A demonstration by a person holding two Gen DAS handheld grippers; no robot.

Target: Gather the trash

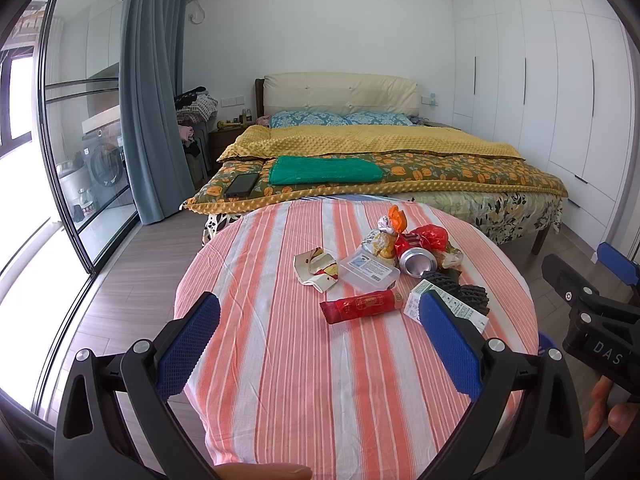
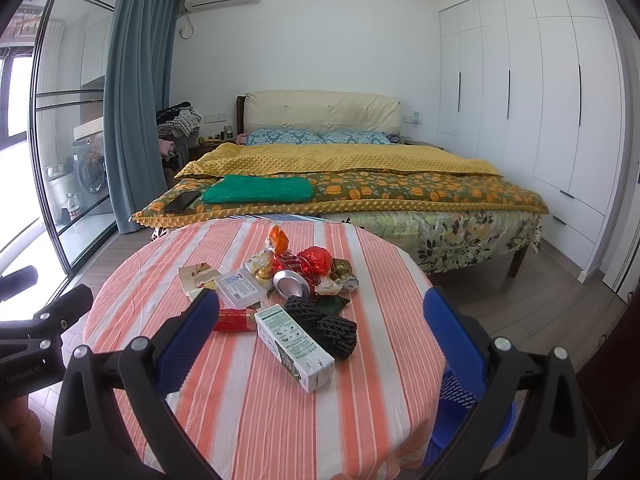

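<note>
- Here we hold the left gripper [image 1: 318, 334] spread wide above the near part of the round striped desk [image 1: 280, 380], with nothing between its blue pads.
- Our right gripper [image 2: 320, 334] is equally wide and empty; in its own view the milk carton [image 2: 294, 346] lies in the lower centre between the fingers, not touched.
- The trash sits clustered mid-frame on the desk: a red wrapper [image 1: 362, 304], a clear plastic box [image 1: 369, 271], a crushed can [image 1: 418, 261], a torn paper cup [image 1: 316, 270] and black foam netting [image 2: 322, 322] touching the carton.
- Behind the desk stands a bed [image 1: 380, 152] with a phone [image 1: 241, 184] and a green cloth [image 1: 324, 170]; wardrobes [image 2: 540, 92] fill the right.
- Only the right wrist view shows a blue basket [image 2: 460, 404] on the floor at lower right, partly hidden by the gripper finger.
</note>
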